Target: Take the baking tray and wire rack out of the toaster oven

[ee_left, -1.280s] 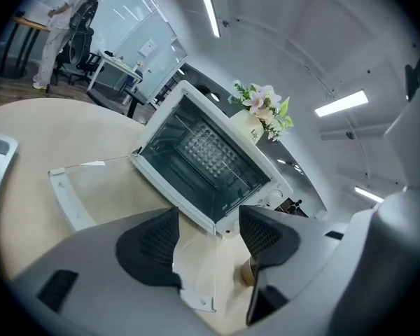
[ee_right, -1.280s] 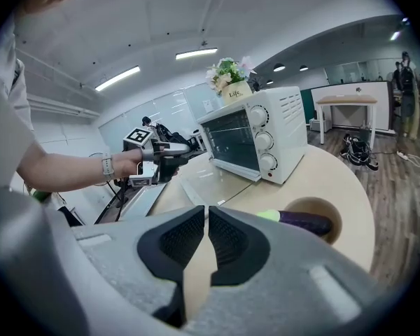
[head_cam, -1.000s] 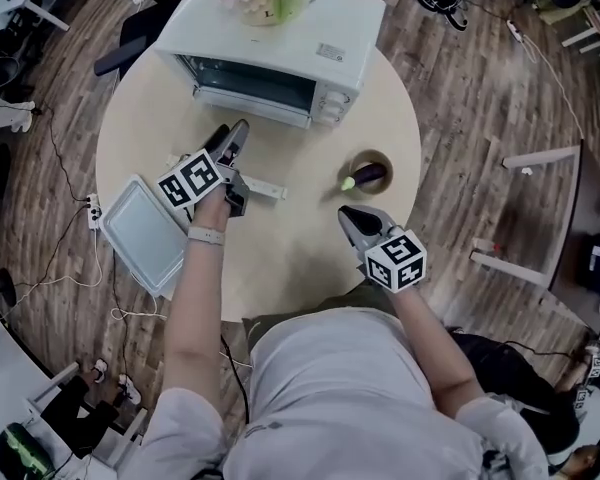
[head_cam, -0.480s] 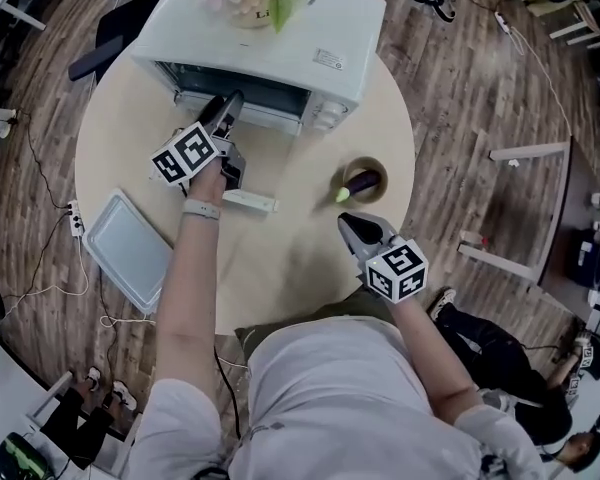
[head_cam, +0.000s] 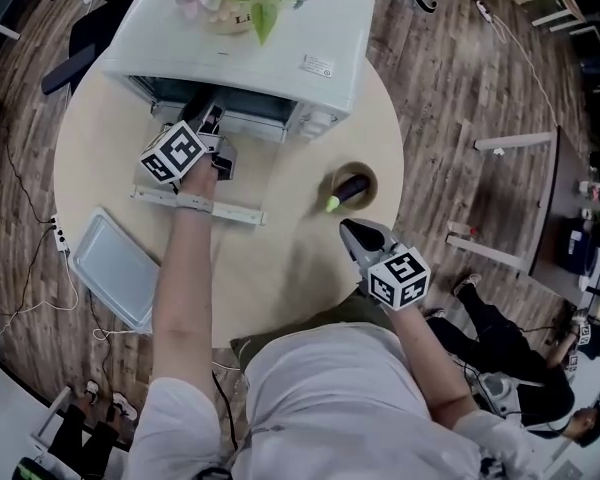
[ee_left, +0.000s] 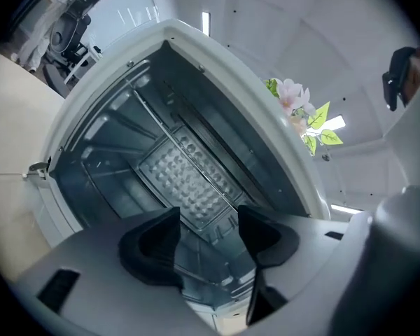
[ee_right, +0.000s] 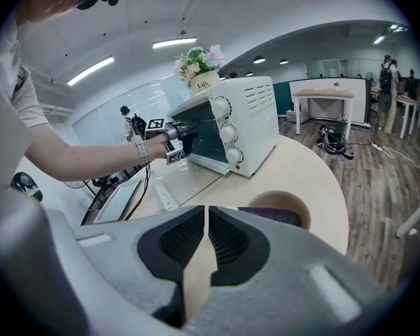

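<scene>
Writing: we read dark letters on the pale vase (ee_right: pixel 206 82) atop the toaster oven (head_cam: pixel 250 48) as "Life". The sticker (head_cam: pixel 317 65) on the oven's lid has print too small to read.
Markers: each marker cube (head_cam: pixel 398 278) bears black-and-white square patterns, with no words.
Toaster oven: we see a white metal box with a grey metal cavity. Three round white knobs (ee_right: pixel 229 133) run down its front. Its glass door (ee_right: pixel 189 180) lies open and flat on the desk (head_cam: pixel 280 268).
Wire rack: thin metal rods (ee_left: pixel 164 128) cross the cavity edge-on, in front of a dimpled metal panel (ee_left: pixel 185 180).
Baking tray: a grey, shallow rectangle with rounded corners (head_cam: pixel 110 268) sits at the left edge of the round, pale desk.
Left hand-held gripper: released (ee_left: pixel 206 233). Its black pads stand wide apart at the oven's mouth with nothing between them.
Right hand-held gripper: clenched (ee_right: pixel 208 240). We see ribbed black pads nearly meeting on nothing, over the desk just beside the bowl.
Bowl: round and wooden (head_cam: pixel 375 173), it holds a glossy purple eggplant (head_cam: pixel 355 181) with a green tip.
</scene>
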